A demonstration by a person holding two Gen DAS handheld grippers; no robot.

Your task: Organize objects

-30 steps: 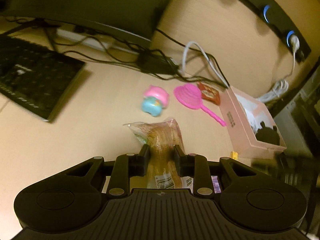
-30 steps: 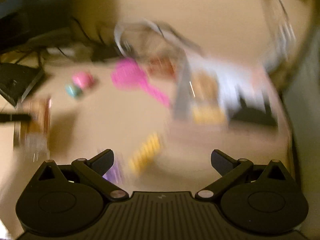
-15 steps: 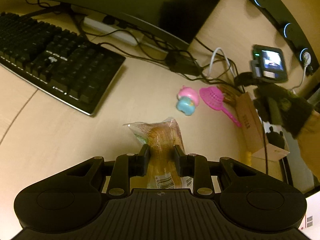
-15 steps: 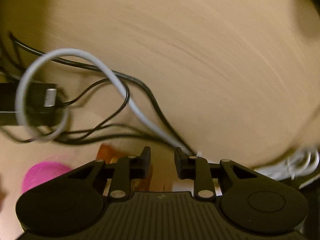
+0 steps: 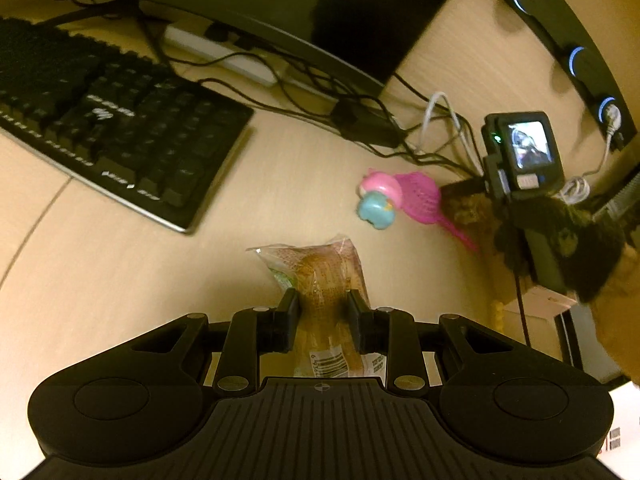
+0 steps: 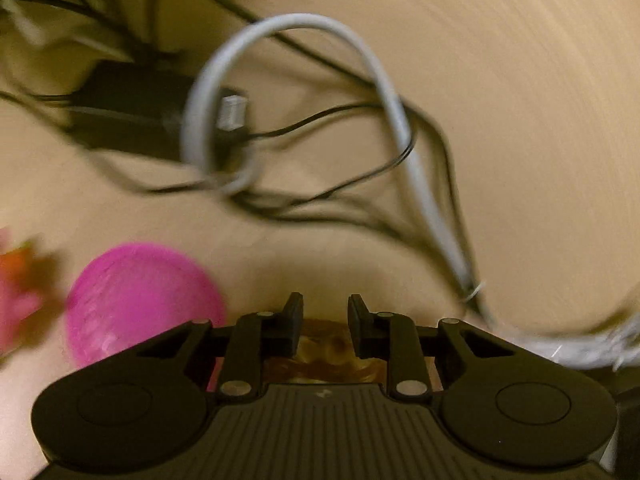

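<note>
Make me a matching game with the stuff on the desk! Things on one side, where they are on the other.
Things:
1. wrapped bread
2. pink strainer
3. keyboard
4. grey cable

Places:
A. far left of the desk, in the left wrist view
B. looped over the black wires
C. squeezed in the left gripper
D. right behind the pink and blue toy

Pairs: 1-C, 2-D, 3-A, 4-B
</note>
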